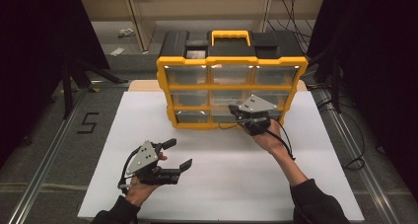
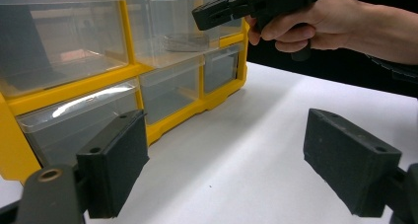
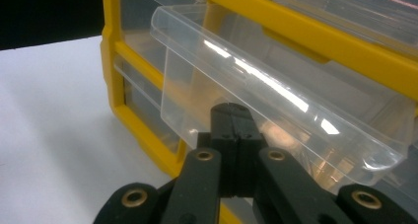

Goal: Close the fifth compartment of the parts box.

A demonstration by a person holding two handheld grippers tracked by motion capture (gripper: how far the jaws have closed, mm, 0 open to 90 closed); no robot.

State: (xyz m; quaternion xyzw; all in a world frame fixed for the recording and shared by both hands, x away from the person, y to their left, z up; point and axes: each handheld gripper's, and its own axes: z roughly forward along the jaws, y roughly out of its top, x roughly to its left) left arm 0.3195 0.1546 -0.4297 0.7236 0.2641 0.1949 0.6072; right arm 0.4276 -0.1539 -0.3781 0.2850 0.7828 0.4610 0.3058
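A yellow and black organizer [image 1: 231, 87] with clear drawers stands at the back of the white table top. One clear drawer [image 3: 276, 100] in the middle row is pulled partway out. My right gripper [image 3: 231, 110] is shut with its tips on that drawer's front wall; from the side, my right gripper [image 2: 197, 17] points at the same drawer [image 2: 187, 36]. My left gripper [image 1: 180, 153] hovers low over the table at the front left, jaws wide apart and nothing between them. Its pads [image 2: 118, 160] face the organizer's lower left corner.
The white board [image 1: 222, 184] lies on a grey floor between metal rails [image 1: 44, 155]. A black "5" mark [image 1: 87, 123] sits to the left. Cables [image 1: 340, 130] trail at the right, and shelving stands behind the organizer.
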